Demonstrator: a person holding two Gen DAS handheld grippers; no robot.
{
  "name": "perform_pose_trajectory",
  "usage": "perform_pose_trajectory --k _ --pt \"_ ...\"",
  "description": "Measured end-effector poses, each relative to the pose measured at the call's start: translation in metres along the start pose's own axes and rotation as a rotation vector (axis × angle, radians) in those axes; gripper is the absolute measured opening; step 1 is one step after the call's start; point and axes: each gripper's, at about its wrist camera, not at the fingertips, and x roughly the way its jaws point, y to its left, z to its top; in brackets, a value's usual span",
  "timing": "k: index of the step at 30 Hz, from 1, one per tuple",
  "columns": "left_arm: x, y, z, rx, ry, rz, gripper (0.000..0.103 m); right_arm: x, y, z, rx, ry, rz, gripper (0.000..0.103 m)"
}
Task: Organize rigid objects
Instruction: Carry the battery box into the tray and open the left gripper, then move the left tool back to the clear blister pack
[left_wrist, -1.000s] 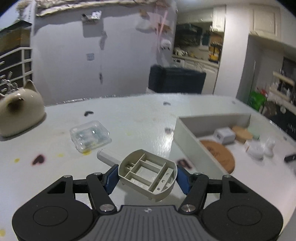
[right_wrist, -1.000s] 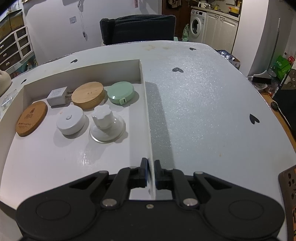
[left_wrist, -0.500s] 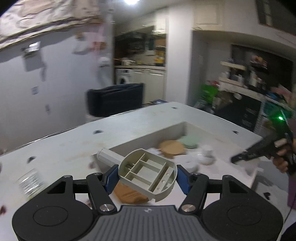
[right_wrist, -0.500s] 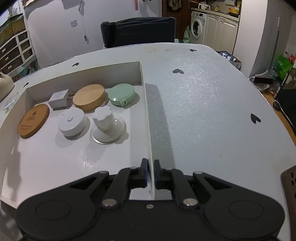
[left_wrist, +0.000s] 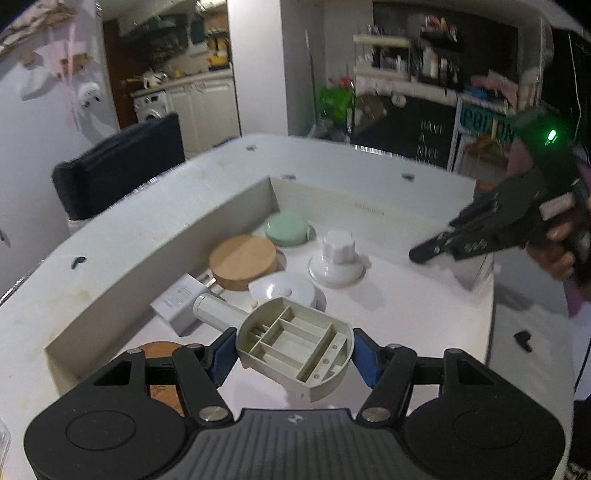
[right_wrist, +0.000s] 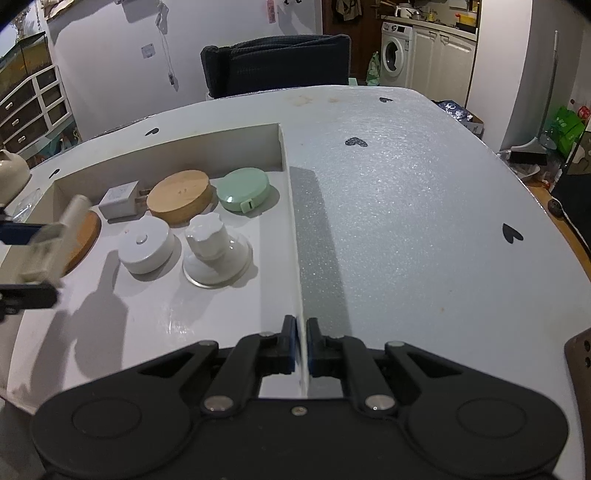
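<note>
My left gripper (left_wrist: 293, 354) is shut on a beige plastic part (left_wrist: 295, 343) with ribbed compartments and a round stub handle, held above the near left of the white tray (left_wrist: 221, 221). In the right wrist view that part (right_wrist: 48, 240) enters from the left edge. Inside the tray lie a thick wooden disc (right_wrist: 180, 197), a green tape measure (right_wrist: 242, 188), a white knob on a suction base (right_wrist: 212, 251), a white puck (right_wrist: 146, 247), a white charger (right_wrist: 120, 199) and a wooden coaster (right_wrist: 86, 236). My right gripper (right_wrist: 301, 332) is shut on the tray's right wall (right_wrist: 291, 221).
The white table (right_wrist: 406, 203) stretches to the right of the tray, dotted with small black hearts. A dark chair (right_wrist: 277, 62) stands behind its far edge. A cream cat-shaped pot (right_wrist: 11, 170) and a clear plastic box (right_wrist: 26, 203) sit left of the tray.
My left gripper has swung to the right with the beige part, from over the bare table beside the clear box to over the tray. The right gripper has stayed on the tray wall.
</note>
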Motion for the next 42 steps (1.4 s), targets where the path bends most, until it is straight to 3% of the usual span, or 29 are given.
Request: perform_pose_trajectory --k 5,11,13,15,18,29,42 --pt "0.02 0.008 -0.004 0.003 0.068 0.001 0.065 0.0 -0.001 0.0 0.005 -0.003 0.009 0.007" --pt "0.026 0.012 -0.006 -0.022 0.072 0.016 0.066 0.001 -0.001 0.0 0.003 -0.003 0.01 0.007" --pt "0.025 0.011 -0.007 -0.024 0.072 0.02 0.08 0.0 -0.001 0.0 0.004 -0.003 0.01 0.007" --pt "0.024 0.01 -0.008 -0.034 0.067 0.015 0.087 0.0 -0.001 0.0 0.004 -0.003 0.01 0.007" --pt "0.021 0.01 -0.008 -0.054 0.06 0.004 0.088 0.0 -0.001 0.0 0.005 -0.003 0.01 0.007" --pt "-0.013 -0.003 -0.003 -0.075 -0.018 -0.003 0.102 0.0 -0.002 0.0 0.004 -0.003 0.009 0.007" --pt "-0.075 -0.022 0.004 -0.095 -0.085 0.047 0.103 0.0 -0.001 0.0 -0.004 -0.001 0.005 0.007"
